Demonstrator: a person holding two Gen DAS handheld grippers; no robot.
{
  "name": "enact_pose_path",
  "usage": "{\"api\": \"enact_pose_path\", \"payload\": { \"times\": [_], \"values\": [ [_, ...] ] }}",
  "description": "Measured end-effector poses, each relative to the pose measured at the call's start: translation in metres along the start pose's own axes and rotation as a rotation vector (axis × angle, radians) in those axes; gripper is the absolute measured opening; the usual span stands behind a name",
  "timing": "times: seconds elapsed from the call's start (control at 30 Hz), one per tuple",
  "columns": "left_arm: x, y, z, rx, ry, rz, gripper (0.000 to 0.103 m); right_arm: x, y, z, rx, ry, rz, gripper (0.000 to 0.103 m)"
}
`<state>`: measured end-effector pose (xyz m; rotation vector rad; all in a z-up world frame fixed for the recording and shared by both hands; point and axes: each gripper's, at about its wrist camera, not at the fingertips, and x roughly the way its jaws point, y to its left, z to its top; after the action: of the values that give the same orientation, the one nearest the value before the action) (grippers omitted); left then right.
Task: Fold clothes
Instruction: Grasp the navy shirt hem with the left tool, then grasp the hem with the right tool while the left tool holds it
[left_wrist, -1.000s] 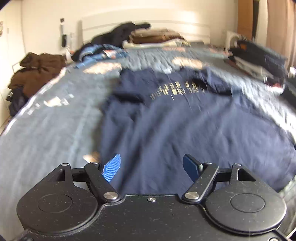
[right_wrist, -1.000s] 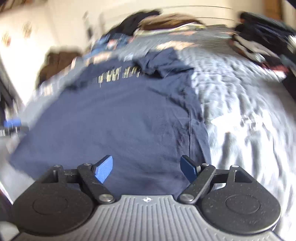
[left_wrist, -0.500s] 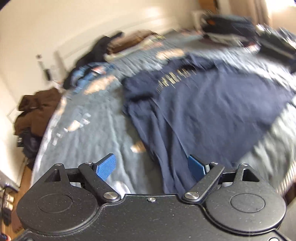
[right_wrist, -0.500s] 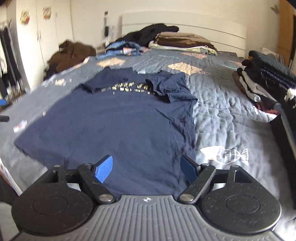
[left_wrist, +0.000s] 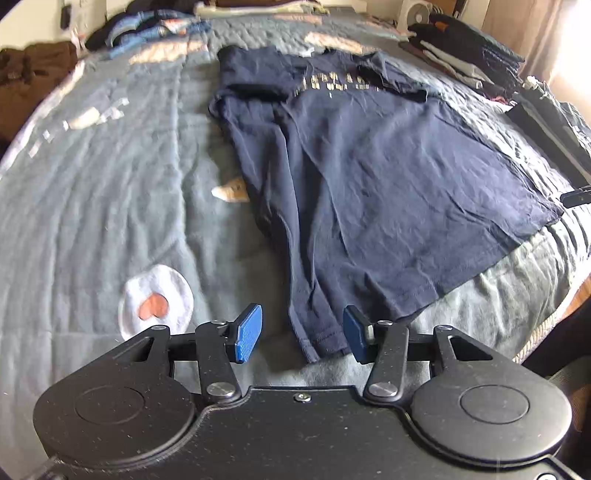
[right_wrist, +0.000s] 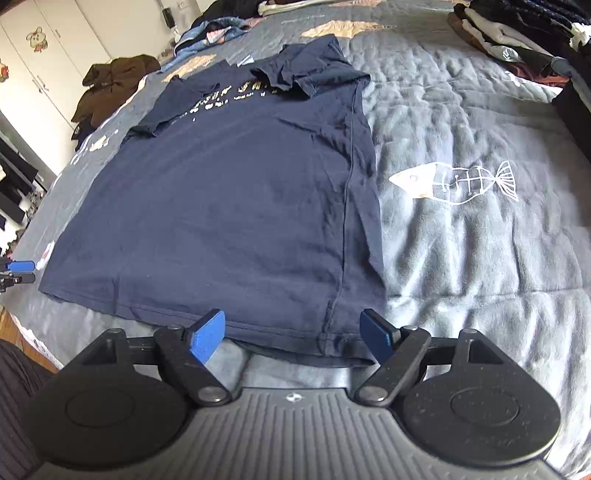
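A navy T-shirt (left_wrist: 369, 177) with gold lettering lies flat on the grey quilted bed, both sleeves folded in over the chest; it also shows in the right wrist view (right_wrist: 229, 192). My left gripper (left_wrist: 302, 334) is open, its jaws on either side of the shirt's near left hem corner. My right gripper (right_wrist: 293, 336) is open, its jaws on either side of the near right hem corner by the side seam. Neither holds cloth.
Folded clothes are stacked along the bed's right side (left_wrist: 469, 55) and at the headboard. A brown garment (right_wrist: 110, 85) lies at the left edge. The quilt (right_wrist: 461, 236) has a fish print (right_wrist: 454, 181) and a white patch (left_wrist: 155, 299). The bed's foot edge is close.
Both grippers have come down and closer to the shirt's bottom hem, one at each corner. The left view swung back from the left side to centre on the hem corner.
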<state>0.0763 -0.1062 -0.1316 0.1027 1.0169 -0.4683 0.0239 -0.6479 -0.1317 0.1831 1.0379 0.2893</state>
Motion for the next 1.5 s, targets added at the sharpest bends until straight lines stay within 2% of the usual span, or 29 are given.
{"api": "enact_pose_path", "payload": {
  "times": [0.07,0.17,0.23,0.3,0.4,0.53,0.73,0.8,0.87,1.0,1.2,1.33,1.5],
  "values": [
    [0.007,0.004,-0.001,-0.015,0.019,-0.016,0.048,0.003,-0.003,0.002,-0.009,0.03,-0.002,0.08],
    [0.015,0.008,-0.003,-0.029,0.034,-0.039,0.039,0.006,-0.011,0.008,0.012,0.077,0.023,0.08],
    [0.016,0.01,-0.004,-0.034,0.034,-0.073,0.018,0.006,-0.015,0.01,0.011,0.084,0.02,0.08],
    [0.015,0.008,-0.006,-0.011,0.022,-0.099,0.006,0.006,-0.018,0.012,0.009,0.091,0.016,0.08],
    [0.013,0.007,-0.004,-0.021,0.006,-0.08,0.006,0.007,-0.023,0.015,0.007,0.1,0.011,0.079],
    [0.02,0.014,0.0,-0.046,0.032,-0.077,0.006,0.007,-0.029,0.02,0.004,0.113,0.003,0.08],
    [0.037,0.013,0.001,-0.039,0.062,-0.09,0.006,0.031,-0.043,0.02,0.053,0.211,-0.003,0.08],
    [0.041,0.016,0.001,-0.052,0.066,-0.087,0.007,0.036,-0.045,0.02,0.051,0.217,-0.007,0.08],
    [0.043,0.017,0.0,-0.055,0.063,-0.085,0.007,0.039,-0.046,0.02,0.045,0.216,-0.002,0.081],
    [0.047,0.02,-0.001,-0.064,0.066,-0.085,0.008,0.046,-0.046,0.017,0.028,0.217,0.036,0.102],
    [0.049,0.021,0.0,-0.077,0.078,-0.086,0.009,0.05,-0.035,0.014,-0.036,0.221,0.007,0.103],
    [0.051,0.02,0.002,-0.08,0.092,-0.078,0.009,0.045,-0.04,0.013,0.015,0.159,0.006,0.102],
    [0.049,0.018,0.0,-0.069,0.078,-0.065,0.009,0.048,-0.04,0.017,0.018,0.165,-0.016,0.1]
  ]
}}
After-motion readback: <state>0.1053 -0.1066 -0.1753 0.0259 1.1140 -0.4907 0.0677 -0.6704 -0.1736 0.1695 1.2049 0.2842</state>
